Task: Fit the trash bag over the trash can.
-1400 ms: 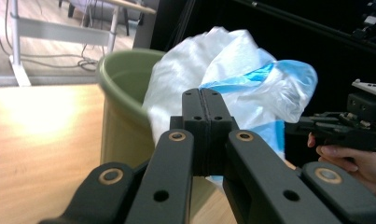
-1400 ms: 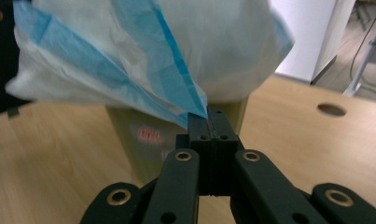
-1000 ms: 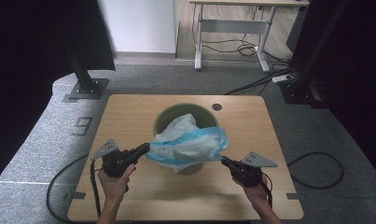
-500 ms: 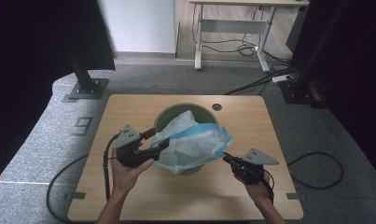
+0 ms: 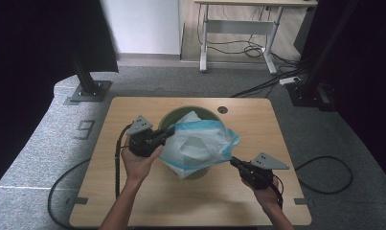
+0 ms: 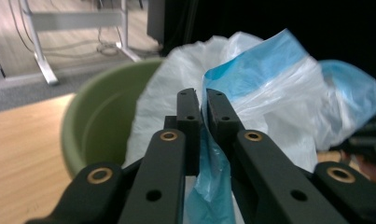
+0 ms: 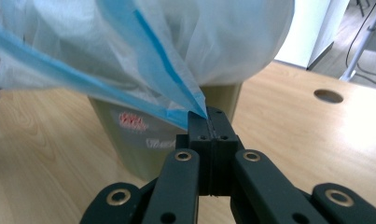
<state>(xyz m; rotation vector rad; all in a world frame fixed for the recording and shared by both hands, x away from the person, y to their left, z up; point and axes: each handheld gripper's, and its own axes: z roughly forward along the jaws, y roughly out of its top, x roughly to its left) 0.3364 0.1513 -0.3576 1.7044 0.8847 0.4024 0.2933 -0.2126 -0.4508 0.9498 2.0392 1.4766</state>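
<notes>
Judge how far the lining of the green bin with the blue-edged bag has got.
Done: both grippers have shut on the bag's blue rim, left gripper and right gripper. In hand: the bag is stretched over the green bin. Left: the rim looks not yet folded over the bin's edge.

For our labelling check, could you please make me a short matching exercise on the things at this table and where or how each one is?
1. left gripper
2. right gripper
3. green bin
4. round hole

a. in the tabletop behind the bin
b. stands mid-table, bag draped over it
c. pinches the bag's near right corner
d. pinches the bag's blue edge at the bin's left

Pairs: 1-d, 2-c, 3-b, 4-a
</notes>
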